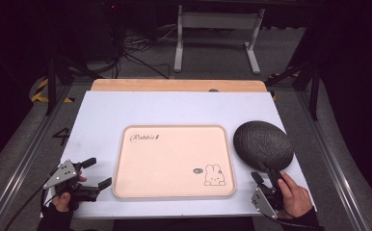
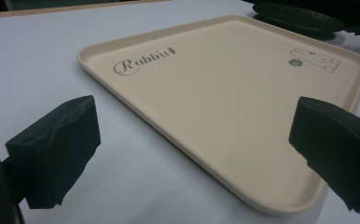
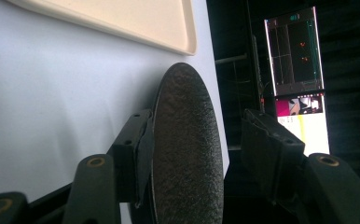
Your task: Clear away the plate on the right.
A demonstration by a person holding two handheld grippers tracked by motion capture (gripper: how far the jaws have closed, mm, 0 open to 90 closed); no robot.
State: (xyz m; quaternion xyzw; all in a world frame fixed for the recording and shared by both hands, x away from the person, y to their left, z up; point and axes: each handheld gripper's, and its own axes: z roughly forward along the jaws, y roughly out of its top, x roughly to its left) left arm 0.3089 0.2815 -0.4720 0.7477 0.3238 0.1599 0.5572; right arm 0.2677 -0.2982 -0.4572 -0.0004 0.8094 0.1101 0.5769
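Loosely between right tongs (image 3: 194, 140): dark plate (image 3: 187, 154).

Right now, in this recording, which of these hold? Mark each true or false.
1. The dark oval plate lies inside the tray. False: it sits on the white table, right of the tray.
2. The right claw has the plate's rim between its jaws. True.
3. The tray carries a rabbit drawing. True.
4. The left claw grips the tray's edge. False: its jaws stand open beside the tray.
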